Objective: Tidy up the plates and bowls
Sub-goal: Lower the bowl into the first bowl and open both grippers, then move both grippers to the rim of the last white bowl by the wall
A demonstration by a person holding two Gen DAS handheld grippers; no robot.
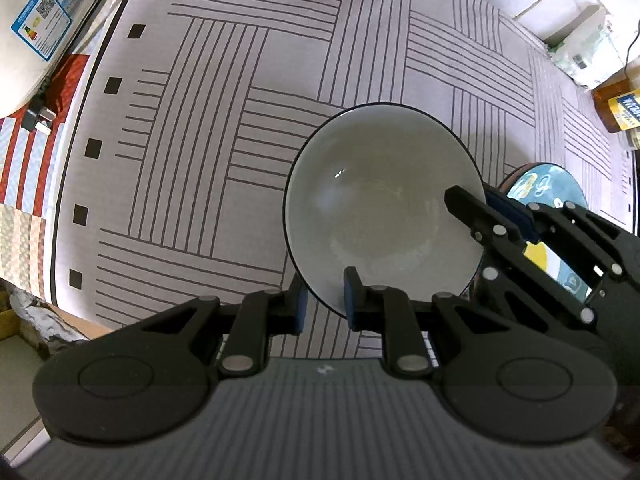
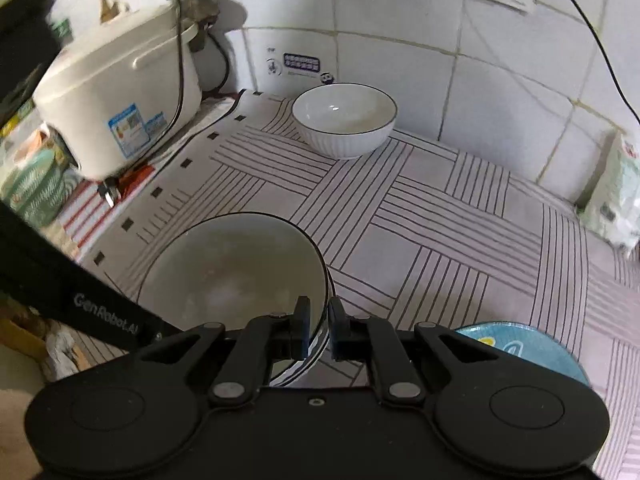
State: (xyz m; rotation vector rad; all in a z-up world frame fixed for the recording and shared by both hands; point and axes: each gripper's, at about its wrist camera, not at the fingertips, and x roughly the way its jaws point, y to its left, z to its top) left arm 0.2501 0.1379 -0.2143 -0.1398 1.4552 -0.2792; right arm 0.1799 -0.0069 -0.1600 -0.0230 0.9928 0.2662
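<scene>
The striped mat (image 2: 440, 216) spreads ahead of both grippers, with a white ribbed bowl (image 2: 345, 120) far beyond the jaws by the tiled wall. Both hold a dark-rimmed bowl (image 1: 380, 200) above the mat. The right gripper (image 2: 319, 326) pinches its rim tight, and the left gripper (image 1: 325, 300) clamps the near rim almost closed.
</scene>
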